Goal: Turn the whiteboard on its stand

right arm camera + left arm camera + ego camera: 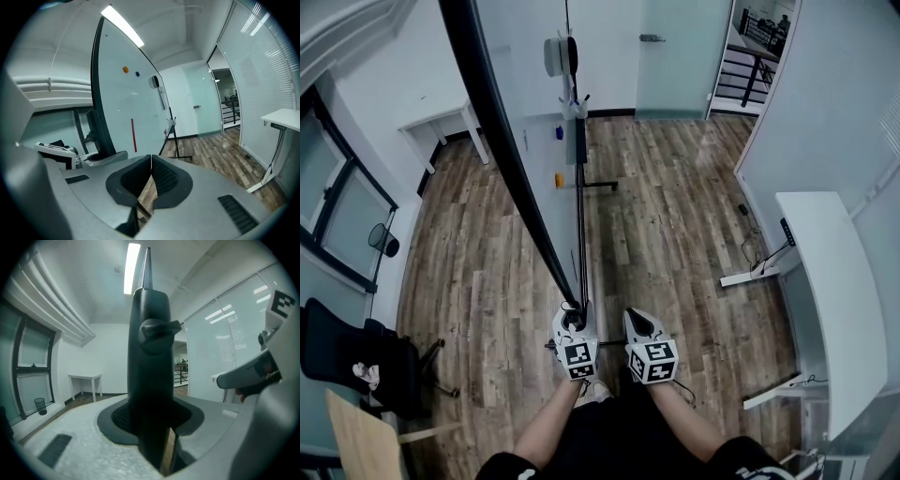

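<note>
Whiteboard (530, 84) on stand mid-room, seen edge-on, long axis running away from person. Left gripper (572, 319): jaws clamped on its near black edge, so nearer hand. Right gripper (645, 330) just beside, jaws together, empty, board to its left. Waste bin (384, 240) by window, contents unseen.

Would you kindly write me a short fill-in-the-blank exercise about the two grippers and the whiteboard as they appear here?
1. The left gripper grips the whiteboard by its ____ frame.
2. The right gripper has its jaws together and holds ____.
3. On the board sit a blue magnet and an ____ one.
Missing words: black; nothing; orange.
</note>
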Action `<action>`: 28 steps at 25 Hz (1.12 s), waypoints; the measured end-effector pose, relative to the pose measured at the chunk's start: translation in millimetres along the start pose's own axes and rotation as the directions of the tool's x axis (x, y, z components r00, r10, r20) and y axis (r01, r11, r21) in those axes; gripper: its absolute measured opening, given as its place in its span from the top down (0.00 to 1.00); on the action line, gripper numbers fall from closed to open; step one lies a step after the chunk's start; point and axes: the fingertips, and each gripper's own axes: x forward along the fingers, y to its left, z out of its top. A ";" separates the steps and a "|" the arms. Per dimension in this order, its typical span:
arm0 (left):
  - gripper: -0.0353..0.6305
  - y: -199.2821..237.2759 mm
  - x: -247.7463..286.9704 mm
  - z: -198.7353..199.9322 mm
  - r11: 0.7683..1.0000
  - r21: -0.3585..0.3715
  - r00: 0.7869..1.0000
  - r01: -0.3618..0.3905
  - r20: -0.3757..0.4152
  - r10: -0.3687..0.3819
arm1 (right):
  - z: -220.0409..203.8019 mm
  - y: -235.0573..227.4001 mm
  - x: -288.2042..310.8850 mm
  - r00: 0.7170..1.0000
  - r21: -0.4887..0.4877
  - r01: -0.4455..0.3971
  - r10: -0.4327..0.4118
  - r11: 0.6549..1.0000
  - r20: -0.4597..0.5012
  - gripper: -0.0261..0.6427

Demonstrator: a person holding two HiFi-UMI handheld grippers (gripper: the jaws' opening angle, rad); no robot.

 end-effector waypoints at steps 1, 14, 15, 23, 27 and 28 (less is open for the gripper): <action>0.70 0.3 -0.3 0.1 1.000 -0.002 1.000 0.001 -0.002 -0.001 | 0.5 1.8 0.4 1.000 -0.001 -0.002 0.002 1.000 0.000 0.94; 0.62 1.9 -40.1 -5.3 0.997 -0.076 0.997 0.004 -0.073 -0.010 | 0.9 7.8 -10.6 1.000 -0.016 -0.002 0.003 1.000 0.018 0.94; 0.62 1.9 -45.7 -4.2 0.998 -0.069 0.997 0.004 -0.078 -0.009 | 1.4 8.9 -12.6 1.000 -0.017 -0.005 0.005 1.000 0.019 0.94; 0.63 -9.3 -101.8 15.6 0.996 -0.086 0.998 0.018 -0.058 -0.023 | 7.3 21.0 -38.7 0.999 -0.014 -0.021 0.022 1.000 0.046 0.94; 0.84 -7.6 -121.7 38.1 0.997 -0.082 1.000 -0.007 -0.008 0.007 | 13.5 29.9 -55.9 0.997 -0.006 -0.029 0.030 1.000 0.066 0.94; 0.88 -6.3 -124.1 42.2 0.996 -0.089 1.000 -0.012 0.004 0.012 | 15.1 31.9 -59.8 0.997 -0.004 -0.030 0.030 1.000 0.073 0.94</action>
